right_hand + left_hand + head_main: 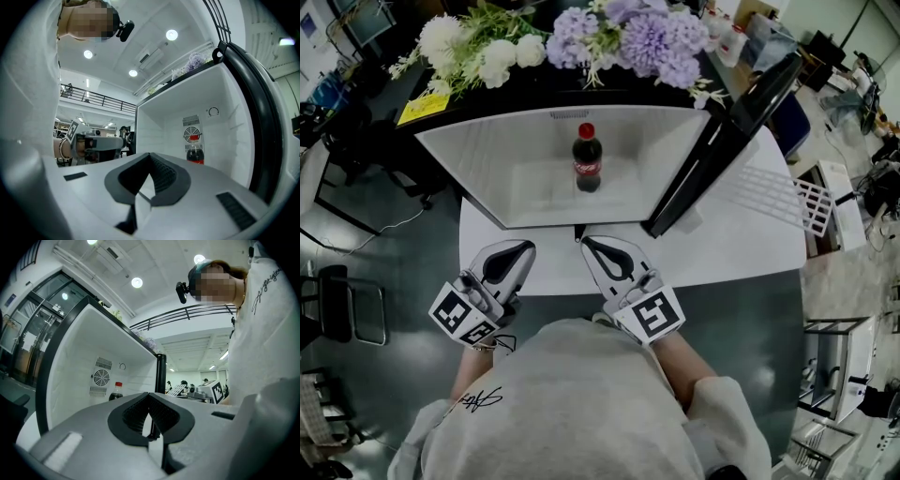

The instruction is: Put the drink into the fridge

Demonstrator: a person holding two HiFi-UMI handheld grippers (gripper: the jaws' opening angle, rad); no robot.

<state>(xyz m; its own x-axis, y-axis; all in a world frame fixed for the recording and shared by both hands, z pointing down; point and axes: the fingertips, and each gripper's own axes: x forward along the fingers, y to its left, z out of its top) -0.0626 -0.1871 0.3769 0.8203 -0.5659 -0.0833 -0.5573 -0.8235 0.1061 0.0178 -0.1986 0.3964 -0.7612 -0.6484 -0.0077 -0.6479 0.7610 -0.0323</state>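
A cola bottle (587, 159) with a red cap stands upright inside the white fridge (478, 155), near its back wall. It also shows in the left gripper view as the bottle (116, 392) and in the right gripper view (195, 151) below a round fan grille. The fridge's black-edged door (722, 141) stands open to the right. My left gripper (530, 246) and right gripper (584, 241) hover side by side just in front of the fridge opening, both shut with nothing between the jaws. The bottle is well beyond both grippers, untouched.
Purple and white flowers (609, 37) lie on top of the fridge. The fridge rests on a white platform (741, 248). A white wire rack (787, 197) lies behind the open door at the right. A black chair (337, 305) stands on the floor at the left.
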